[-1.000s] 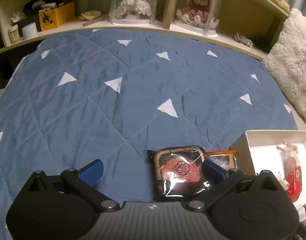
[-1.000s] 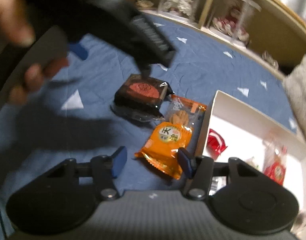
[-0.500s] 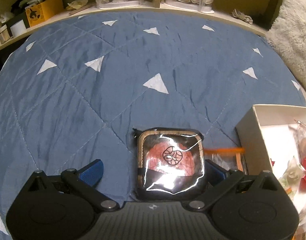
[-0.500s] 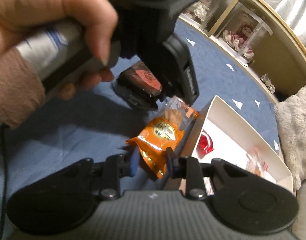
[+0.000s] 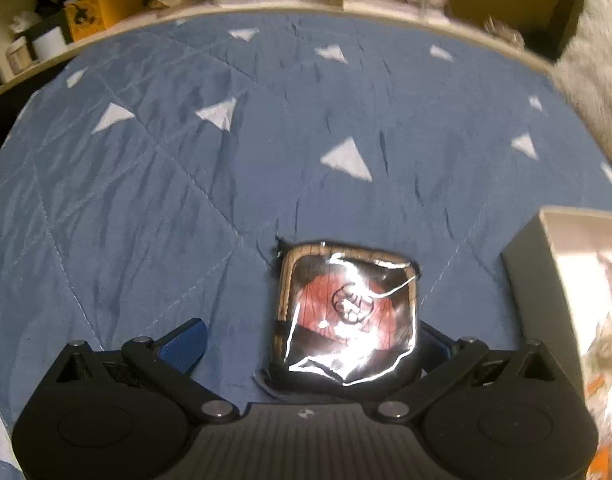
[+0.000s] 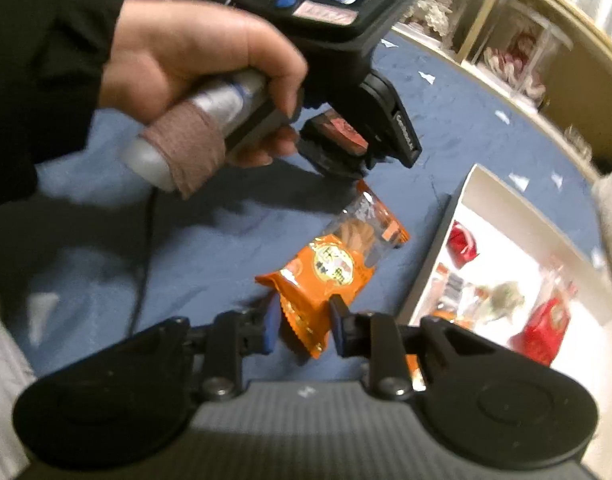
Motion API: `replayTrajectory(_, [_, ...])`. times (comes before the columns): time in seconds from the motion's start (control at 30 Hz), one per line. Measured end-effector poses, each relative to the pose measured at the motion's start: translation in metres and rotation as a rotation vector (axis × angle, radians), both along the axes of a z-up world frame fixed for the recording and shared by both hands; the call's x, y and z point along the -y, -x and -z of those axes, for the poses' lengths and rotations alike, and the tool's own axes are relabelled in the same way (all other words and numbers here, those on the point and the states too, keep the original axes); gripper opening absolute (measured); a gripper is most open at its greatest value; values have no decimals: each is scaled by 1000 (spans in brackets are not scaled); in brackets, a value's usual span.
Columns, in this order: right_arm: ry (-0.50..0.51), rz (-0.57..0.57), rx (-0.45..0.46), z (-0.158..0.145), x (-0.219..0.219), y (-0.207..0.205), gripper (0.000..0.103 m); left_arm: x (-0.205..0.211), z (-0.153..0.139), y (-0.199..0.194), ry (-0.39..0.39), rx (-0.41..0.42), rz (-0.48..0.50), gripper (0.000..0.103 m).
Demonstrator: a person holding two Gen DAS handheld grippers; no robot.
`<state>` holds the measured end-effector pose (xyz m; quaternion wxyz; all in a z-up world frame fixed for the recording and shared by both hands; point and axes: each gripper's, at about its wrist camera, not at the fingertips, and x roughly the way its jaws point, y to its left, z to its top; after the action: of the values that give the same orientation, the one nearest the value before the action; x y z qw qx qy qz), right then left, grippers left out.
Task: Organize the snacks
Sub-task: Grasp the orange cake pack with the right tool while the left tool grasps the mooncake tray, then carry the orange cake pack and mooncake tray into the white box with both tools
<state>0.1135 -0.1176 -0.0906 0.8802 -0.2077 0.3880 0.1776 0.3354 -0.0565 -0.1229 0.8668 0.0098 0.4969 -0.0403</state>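
The left gripper (image 5: pixel 306 340) stands wide open, its blue fingertips (image 5: pixel 184 344) well apart. A black-trayed red pastry pack (image 5: pixel 348 312) sits against its right-hand finger, at about 1 o'clock from the gripper body in the left wrist view; a clear gap of blue quilt (image 5: pixel 186 200) lies between the pack and the left-hand finger. Whether the pack is lifted or rests on the quilt cannot be told. The pack is near square, its glossy wrap facing up.

The right gripper (image 6: pixel 302 320) is narrowed around the near end of an orange snack packet (image 6: pixel 326 276), a finger at each side of it; actual contact is hard to confirm. The packet's long axis runs from 7 o'clock to 1 o'clock, its clear, orange-edged end pointing away toward 1 o'clock.

A white box (image 6: pixel 438 248) with red-wrapped sweets inside stands just beside the packet at 3 o'clock. In the right wrist view the left hand (image 6: pixel 194 60) grips the other tool's handle at 11 o'clock, with the pastry pack (image 6: pixel 338 132) under that tool's head.
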Motion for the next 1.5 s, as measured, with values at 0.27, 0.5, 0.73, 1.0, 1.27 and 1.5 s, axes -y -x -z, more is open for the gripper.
replayTrajectory(0.27, [-399, 233, -162, -3, 45, -36, 58, 2, 5, 3, -17, 6, 13, 102])
replayTrajectory(0.5, [-487, 403, -216, 7, 47, -63, 63, 1, 1, 7, 9, 52, 22, 90])
replayTrajectory(0.73, [-399, 440, -144, 9, 29, -80, 64, 3, -6, 8, 39, 67, 50, 67])
replayTrajectory(1.0, [-380, 412, -125, 11, 28, -91, 71, -8, -15, 12, 54, 51, 7, 66])
replayTrajectory(1.27, [-318, 328, -123, 16, 23, -102, 49, -21, -35, 27, 58, 75, -32, 65])
replayTrajectory(1.5, [-365, 302, -115, 8, 36, -101, 40, -28, -61, 46, 82, 114, -47, 65])
